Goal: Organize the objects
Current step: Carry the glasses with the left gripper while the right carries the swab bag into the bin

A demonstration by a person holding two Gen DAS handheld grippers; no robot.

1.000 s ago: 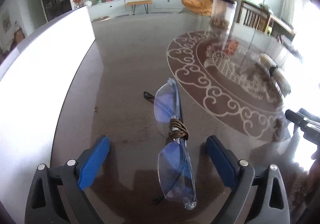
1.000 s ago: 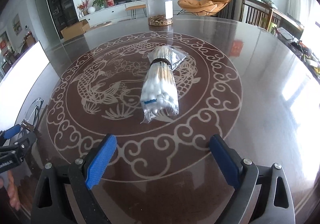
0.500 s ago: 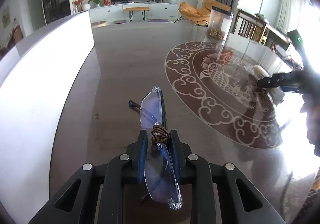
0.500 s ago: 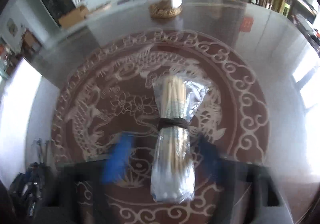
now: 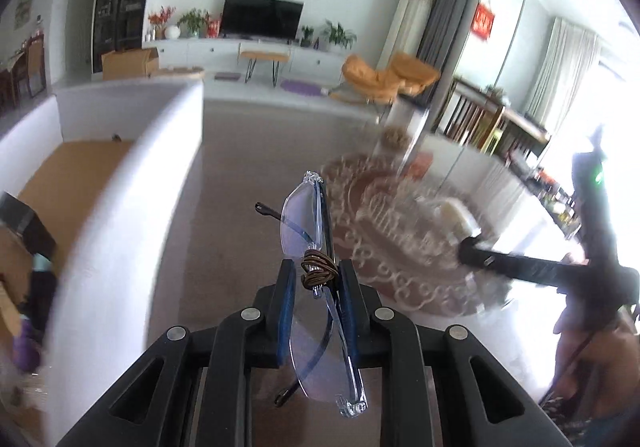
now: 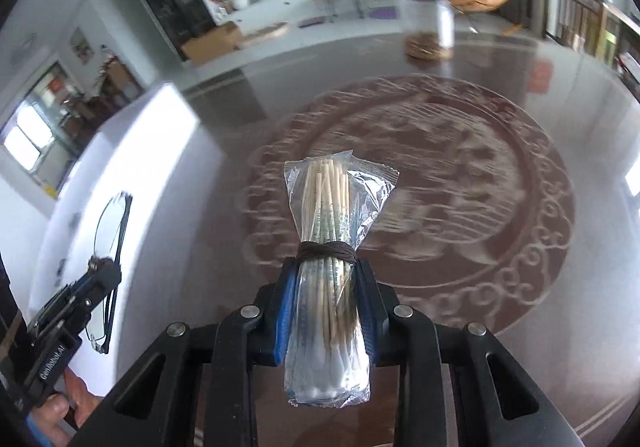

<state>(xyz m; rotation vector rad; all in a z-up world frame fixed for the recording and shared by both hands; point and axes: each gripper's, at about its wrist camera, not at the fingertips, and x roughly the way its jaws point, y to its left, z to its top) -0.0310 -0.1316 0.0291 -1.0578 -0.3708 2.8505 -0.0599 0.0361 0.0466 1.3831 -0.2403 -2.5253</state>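
Note:
My left gripper (image 5: 316, 283) is shut on a pair of rimless glasses (image 5: 306, 215) with a brown hair tie wound round the bridge, held lifted above the dark table. My right gripper (image 6: 326, 283) is shut on a clear plastic bag of cotton swabs (image 6: 328, 215) bound with a dark band, lifted above the table's fish medallion. The left gripper with the glasses (image 6: 114, 223) shows at the left of the right wrist view. The right gripper and swab bag (image 5: 452, 209) show at the right of the left wrist view.
A white box (image 5: 132, 175) with a cardboard floor stands left of the glasses; its wall also shows in the right wrist view (image 6: 132, 151). A clear lidded jar (image 6: 428, 27) stands at the table's far side. The round medallion (image 6: 480, 183) covers the table's middle.
Both grippers closed from open, the left on the glasses, the right on the swab bag. Both objects have been lifted off the table and the views have tilted up.

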